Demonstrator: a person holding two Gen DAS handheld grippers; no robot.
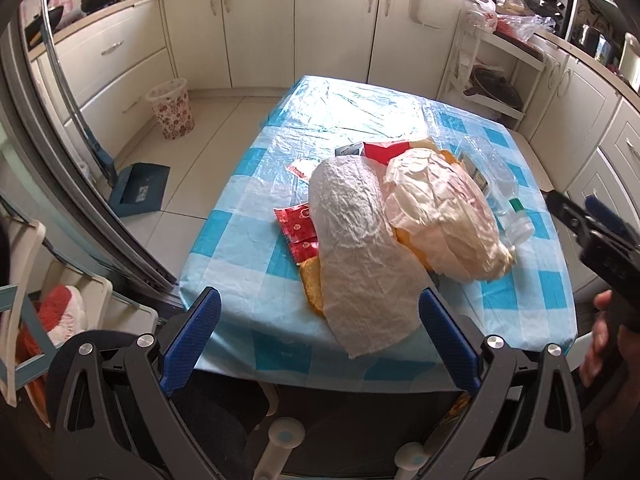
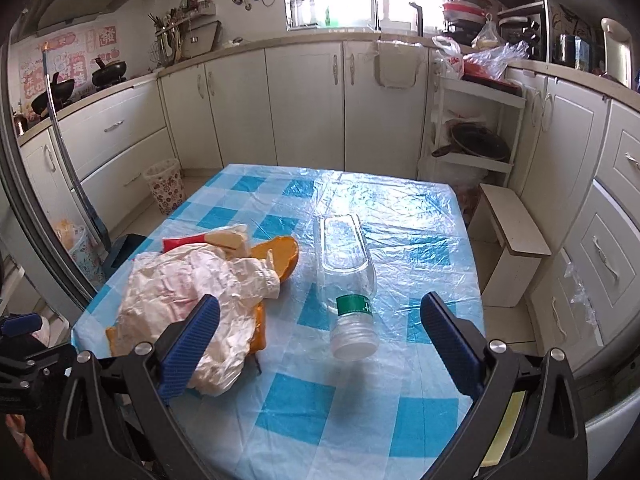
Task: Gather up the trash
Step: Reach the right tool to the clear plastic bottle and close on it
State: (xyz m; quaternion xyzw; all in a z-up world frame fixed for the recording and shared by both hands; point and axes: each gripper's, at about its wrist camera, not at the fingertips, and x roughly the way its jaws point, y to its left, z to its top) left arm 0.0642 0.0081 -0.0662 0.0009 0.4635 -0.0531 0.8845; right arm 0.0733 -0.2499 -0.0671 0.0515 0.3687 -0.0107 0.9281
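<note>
A pile of trash lies on the blue-checked table [image 1: 240, 248]: a white crumpled paper [image 1: 356, 248], a cream crumpled wrapper [image 1: 444, 216], red packets [image 1: 298, 226], orange pieces [image 1: 314, 284] and a clear empty plastic bottle [image 1: 496, 184] on its side. My left gripper [image 1: 320, 316] is open and empty at the table's near edge, just before the white paper. In the right wrist view the bottle [image 2: 346, 276] lies with its neck toward me, beside the cream wrapper [image 2: 192, 292]. My right gripper [image 2: 320, 320] is open and empty above the near edge, astride the bottle's neck.
A patterned waste bin [image 1: 172, 110] stands on the floor at the far left, also in the right wrist view [image 2: 165, 184]. A blue dustpan [image 1: 140, 190] lies on the floor. Kitchen cabinets [image 2: 304, 100] line the back; a small white stool [image 2: 512, 236] stands right of the table.
</note>
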